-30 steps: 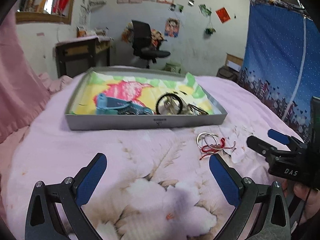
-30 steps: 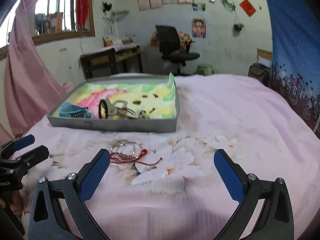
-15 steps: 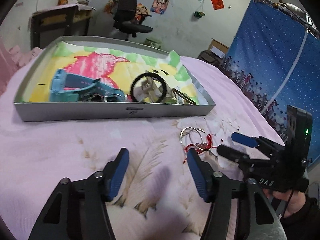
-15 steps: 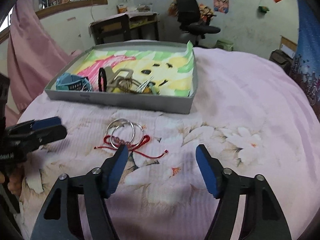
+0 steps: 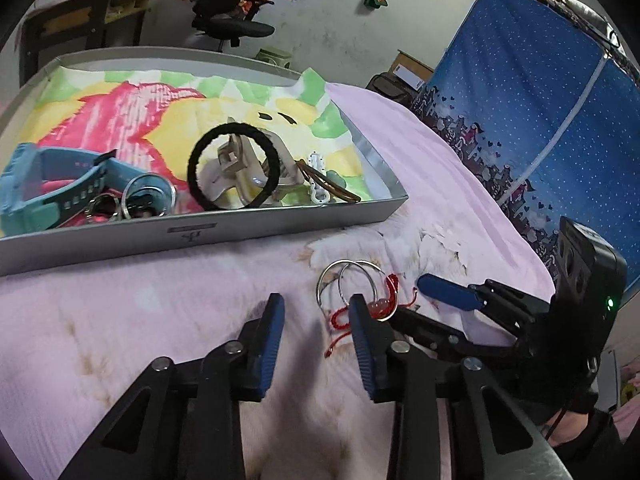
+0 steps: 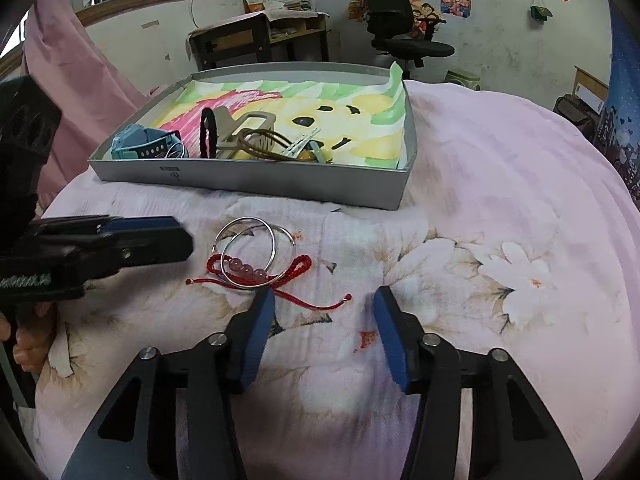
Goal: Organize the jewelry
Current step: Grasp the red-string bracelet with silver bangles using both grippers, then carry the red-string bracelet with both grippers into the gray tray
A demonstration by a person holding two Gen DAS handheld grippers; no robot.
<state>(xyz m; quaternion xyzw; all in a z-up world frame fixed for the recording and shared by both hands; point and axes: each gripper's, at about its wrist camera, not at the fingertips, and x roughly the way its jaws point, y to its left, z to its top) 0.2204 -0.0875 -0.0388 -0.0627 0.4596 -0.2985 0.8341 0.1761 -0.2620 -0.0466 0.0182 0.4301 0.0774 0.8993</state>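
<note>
Two silver bangles [image 6: 256, 236] [image 5: 352, 280] and a red cord bracelet with pink beads [image 6: 256, 270] [image 5: 380, 300] lie on the pink floral bedspread in front of a grey tray [image 6: 256, 178] [image 5: 192, 236]. My left gripper [image 5: 316, 312] hovers just left of the bangles; its jaws are closing with nothing between them. My right gripper [image 6: 324, 300] is low over the bracelet's loose cord end, jaws closing, and only bedspread and the cord tip lie between its pads. In the right wrist view the left gripper [image 6: 120, 240] enters from the left.
The tray holds a blue watch [image 5: 44, 188], a black hair tie [image 5: 234, 168] around a beige claw clip [image 5: 240, 164], rings and hairpins. A desk [image 6: 260, 36], an office chair [image 6: 400, 24], a pink curtain [image 6: 80, 80] and a blue curtain [image 5: 540, 100] surround the bed.
Both grippers have dropped closer to the bedspread and tilted down, drawing toward the bangles and red bracelet. Both pairs of jaws have narrowed from wide open.
</note>
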